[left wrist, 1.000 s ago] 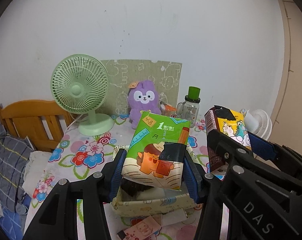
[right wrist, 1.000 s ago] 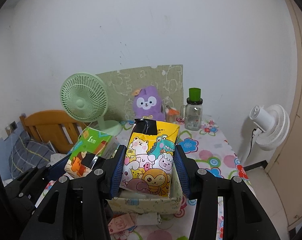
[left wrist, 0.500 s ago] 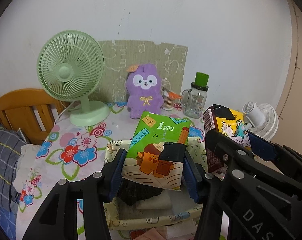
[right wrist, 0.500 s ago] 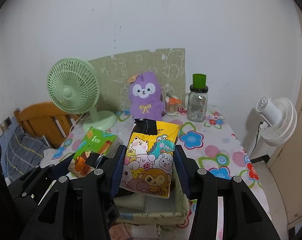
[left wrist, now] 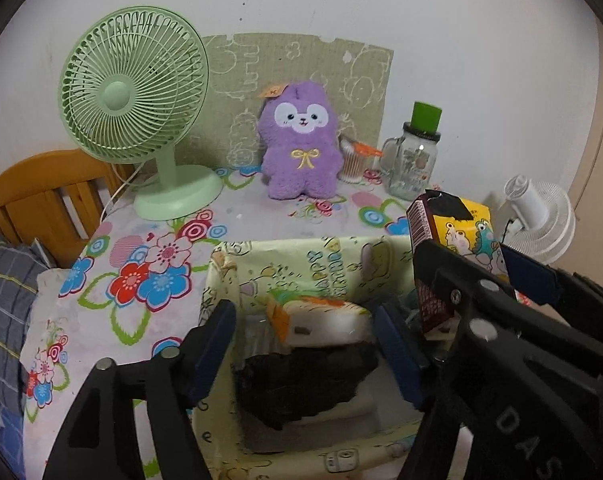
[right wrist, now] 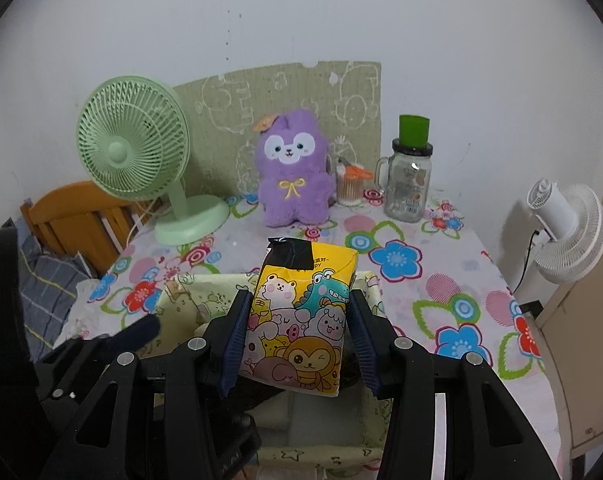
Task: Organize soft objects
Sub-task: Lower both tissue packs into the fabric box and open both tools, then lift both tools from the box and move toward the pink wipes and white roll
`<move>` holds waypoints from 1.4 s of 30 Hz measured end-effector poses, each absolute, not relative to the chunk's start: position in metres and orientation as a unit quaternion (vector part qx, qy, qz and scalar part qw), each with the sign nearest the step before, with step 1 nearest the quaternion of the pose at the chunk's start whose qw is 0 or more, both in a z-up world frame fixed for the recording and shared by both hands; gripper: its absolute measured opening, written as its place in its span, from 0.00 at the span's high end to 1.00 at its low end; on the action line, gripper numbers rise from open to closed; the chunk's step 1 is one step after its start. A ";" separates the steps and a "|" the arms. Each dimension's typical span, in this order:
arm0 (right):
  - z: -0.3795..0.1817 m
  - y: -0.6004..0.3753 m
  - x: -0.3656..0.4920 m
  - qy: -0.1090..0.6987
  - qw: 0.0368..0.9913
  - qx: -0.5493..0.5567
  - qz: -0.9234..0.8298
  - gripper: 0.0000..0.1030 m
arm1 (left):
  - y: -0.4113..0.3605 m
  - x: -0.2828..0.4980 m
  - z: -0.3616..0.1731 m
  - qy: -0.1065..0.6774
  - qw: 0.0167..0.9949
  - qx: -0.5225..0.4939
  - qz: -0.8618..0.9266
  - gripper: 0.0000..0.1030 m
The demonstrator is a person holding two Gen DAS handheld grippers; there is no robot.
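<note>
My left gripper (left wrist: 305, 344) is open over a pale printed fabric box (left wrist: 301, 256). The green tissue pack (left wrist: 321, 316) lies blurred inside the box between the fingers, on a black cloth (left wrist: 305, 384). My right gripper (right wrist: 297, 340) is shut on a yellow cartoon tissue pack (right wrist: 301, 316) and holds it over the same box (right wrist: 189, 300). That pack also shows at the right of the left wrist view (left wrist: 457, 232). A purple plush toy (right wrist: 291, 168) sits at the back of the table.
A green desk fan (right wrist: 141, 152) stands back left. A glass jar with a green lid (right wrist: 409, 172) and a cotton swab cup (right wrist: 349, 188) stand back right. A white fan (right wrist: 565, 228) is off the table's right edge, a wooden bed frame (right wrist: 77, 216) to the left.
My left gripper opened and let go of the green tissue pack, which dropped into the box. Both grippers moved forward and down toward the box. The right gripper still holds the yellow pack.
</note>
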State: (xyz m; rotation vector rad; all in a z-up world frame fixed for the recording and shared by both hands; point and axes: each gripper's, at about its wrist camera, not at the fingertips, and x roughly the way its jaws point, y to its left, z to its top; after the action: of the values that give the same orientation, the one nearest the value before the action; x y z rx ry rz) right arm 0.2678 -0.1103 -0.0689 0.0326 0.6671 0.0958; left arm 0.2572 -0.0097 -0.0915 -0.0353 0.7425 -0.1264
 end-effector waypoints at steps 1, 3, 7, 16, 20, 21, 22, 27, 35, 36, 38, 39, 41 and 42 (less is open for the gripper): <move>-0.071 -0.110 0.270 0.330 0.943 0.017 0.048 0.51 | -0.009 0.258 -0.093 0.366 0.928 -0.018 -0.065 0.20; -0.076 -0.109 0.275 0.336 0.940 0.021 0.053 0.51 | -0.008 0.258 -0.095 0.369 0.927 -0.017 -0.069 0.19; -0.084 -0.104 0.281 0.343 0.938 0.013 0.058 0.51 | -0.006 0.258 -0.098 0.370 0.927 -0.005 -0.059 0.18; -0.096 -0.100 0.294 0.357 0.932 0.010 0.057 0.48 | -0.009 0.260 -0.104 0.373 0.925 0.010 -0.075 0.14; -0.097 -0.103 0.294 0.364 0.929 0.019 0.060 0.38 | -0.009 0.259 -0.105 0.373 0.925 0.009 -0.074 0.14; -0.097 -0.103 0.293 0.363 0.930 0.018 0.060 0.28 | -0.008 0.259 -0.104 0.373 0.925 0.006 -0.075 0.14; -0.096 -0.103 0.291 0.360 0.931 0.015 0.058 0.21 | -0.008 0.259 -0.103 0.373 0.925 0.003 -0.076 0.13; -0.091 -0.102 0.284 0.356 0.933 0.005 0.055 0.19 | -0.009 0.253 -0.098 0.368 0.927 0.001 -0.070 0.11; -0.075 -0.102 0.269 0.344 0.938 -0.005 0.042 0.15 | -0.008 0.242 -0.084 0.353 0.933 -0.006 -0.067 0.10; -0.072 -0.103 0.266 0.342 0.939 -0.004 0.040 0.14 | -0.009 0.240 -0.081 0.351 0.934 -0.005 -0.068 0.10; -0.068 -0.104 0.262 0.339 0.940 -0.001 0.040 0.14 | -0.010 0.235 -0.076 0.346 0.936 -0.003 -0.068 0.10; -0.066 -0.105 0.260 0.337 0.941 0.001 0.040 0.14 | -0.011 0.232 -0.073 0.343 0.937 -0.002 -0.068 0.10; -0.059 -0.107 0.253 0.331 0.943 0.003 0.038 0.13 | -0.013 0.227 -0.068 0.337 0.939 0.001 -0.067 0.09; -0.057 -0.107 0.250 0.328 0.944 0.004 0.037 0.13 | -0.014 0.224 -0.065 0.334 0.940 0.002 -0.067 0.09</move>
State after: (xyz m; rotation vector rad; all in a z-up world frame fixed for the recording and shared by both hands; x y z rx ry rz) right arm 0.2496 -0.1070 -0.0569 0.0086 0.6687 0.0757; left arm 0.2242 -0.0143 -0.0651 0.0043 0.6818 -0.1371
